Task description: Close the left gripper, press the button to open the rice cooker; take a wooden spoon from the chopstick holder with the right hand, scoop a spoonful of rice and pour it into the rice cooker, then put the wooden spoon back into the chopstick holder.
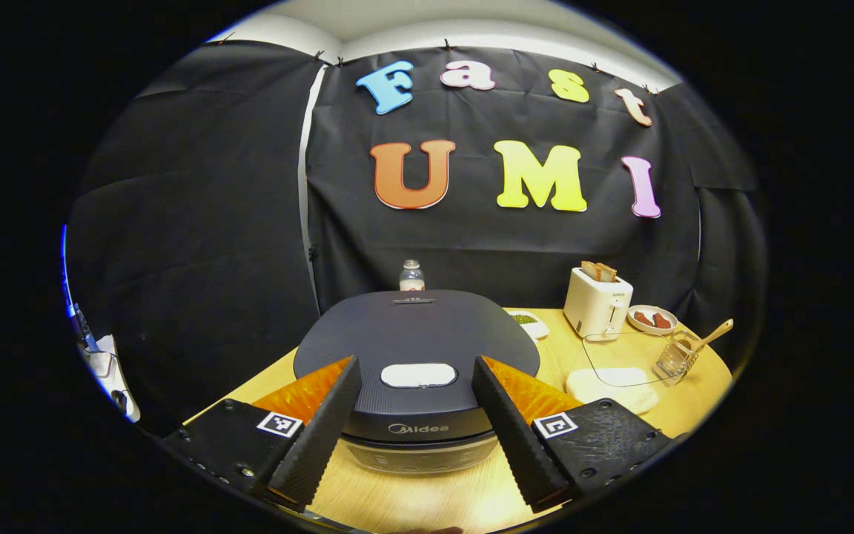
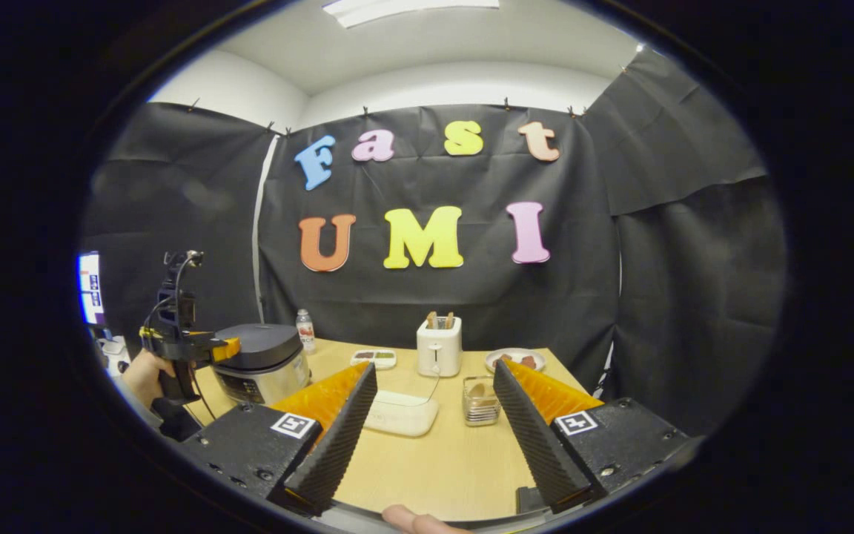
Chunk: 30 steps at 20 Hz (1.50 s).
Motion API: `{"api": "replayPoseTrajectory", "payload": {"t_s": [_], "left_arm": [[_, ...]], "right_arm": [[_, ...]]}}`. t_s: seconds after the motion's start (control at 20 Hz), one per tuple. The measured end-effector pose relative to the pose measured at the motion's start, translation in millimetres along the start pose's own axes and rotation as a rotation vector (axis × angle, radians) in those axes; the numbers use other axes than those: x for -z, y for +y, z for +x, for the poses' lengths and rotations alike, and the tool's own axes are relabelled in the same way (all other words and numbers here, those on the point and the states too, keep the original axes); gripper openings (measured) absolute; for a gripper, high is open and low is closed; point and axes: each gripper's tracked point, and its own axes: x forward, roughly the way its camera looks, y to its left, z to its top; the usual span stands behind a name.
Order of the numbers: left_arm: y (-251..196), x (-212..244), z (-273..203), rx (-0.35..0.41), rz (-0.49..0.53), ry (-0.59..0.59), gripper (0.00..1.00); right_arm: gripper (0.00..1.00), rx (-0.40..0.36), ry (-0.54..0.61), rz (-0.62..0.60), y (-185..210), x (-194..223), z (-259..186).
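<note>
While lid shut, rice cooker just beyond open left hand-held gripper.

My left gripper view sits low and close behind the rice cooker, facing the back wall at 12 o'clock. My right gripper view looks from farther back over the table, cooker at 10 o'clock. Both share the toaster, chopstick holder and bottle.
</note>
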Motion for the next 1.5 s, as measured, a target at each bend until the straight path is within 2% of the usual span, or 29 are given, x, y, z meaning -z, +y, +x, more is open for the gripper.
{"api": "replayPoseTrajectory", "payload": {"t_s": [0.15, 0.2, 0.25, 0.45, 0.5, 0.55, 0.85, 1.05, 1.1, 1.15, 1.2, 1.25, 1.3, 1.4, 1.45, 1.5], "left_arm": [[0.0, 0.4, 1.9, -0.005, 0.007, -0.065, 0.99], [0.6, 1.4, 2.8, -0.004, 0.015, -0.089, 0.99], [0.2, 2.0, 3.1, -0.004, 0.012, -0.108, 0.99], [-1.4, 2.9, 4.3, 0.003, 0.006, -0.14, 0.98], [-1.8, 2.0, 5.9, 0.005, 0.005, -0.153, 0.88], [-1.9, 2.5, 6.0, 0.008, 0.014, -0.154, 0.98], [0.4, 2.9, 1.9, -0.007, 0.035, -0.095, 0.95], [-3.1, 0.0, -6.6, 0.017, -0.009, -0.036, 0.93], [-6.1, -2.5, -13.5, 0.022, -0.018, -0.024, 0.83], [-5.6, -6.2, -18.3, 0.023, -0.023, -0.023, 0.93], [-4.3, -10.7, -25.0, 0.024, -0.03, -0.023, 0.93], [-4.6, -15.4, -30.4, 0.027, -0.034, -0.026, 0.93], [-6.2, -20.9, -35.9, 0.03, -0.042, -0.038, 0.92], [-10.6, -37.1, -50.9, 0.037, -0.05, -0.085, 0.93], [-11.6, -44.8, -58.4, 0.031, -0.039, -0.108, 0.94], [-11.5, -50.3, -67.1, 0.02, -0.024, -0.125, 0.95]], "right_arm": [[1.0, -0.002, 0.015, 0.0, 3.9, 4.7, 4.2], [0.95, -0.004, 0.02, -0.004, 5.3, 6.4, 4.3], [1.0, -0.004, 0.022, -0.008, 6.3, 7.1, 4.7], [1.0, 0.0, 0.02, -0.011, 9.2, 6.4, 5.6], [0.95, 0.003, 0.02, -0.009, 9.3, 6.2, 6.2], [1.0, 0.003, 0.021, -0.01, 10.9, 6.2, 6.2], [1.0, 0.002, 0.02, -0.012, 16.5, 5.3, 8.3], [1.0, 0.035, 0.009, -0.012, 5.5, 1.4, 11.2], [1.0, 0.044, 0.008, -0.004, 2.4, 0.5, 10.4], [1.0, 0.051, 0.008, 0.003, -0.5, 0.4, 11.1], [1.0, 0.057, 0.006, 0.008, -3.1, -0.1, 12.2], [0.95, 0.064, 0.004, 0.011, -7.4, -1.2, 12.5], [1.0, 0.072, 0.003, 0.014, -10.8, -1.6, 12.5], [1.0, 0.082, 0.0, 0.019, -15.7, -3.0, 12.6], [0.94, 0.088, -0.003, 0.018, -18.9, -4.0, 13.4], [1.0, 0.099, -0.006, 0.018, -24.3, -4.2, 13.5]]}}
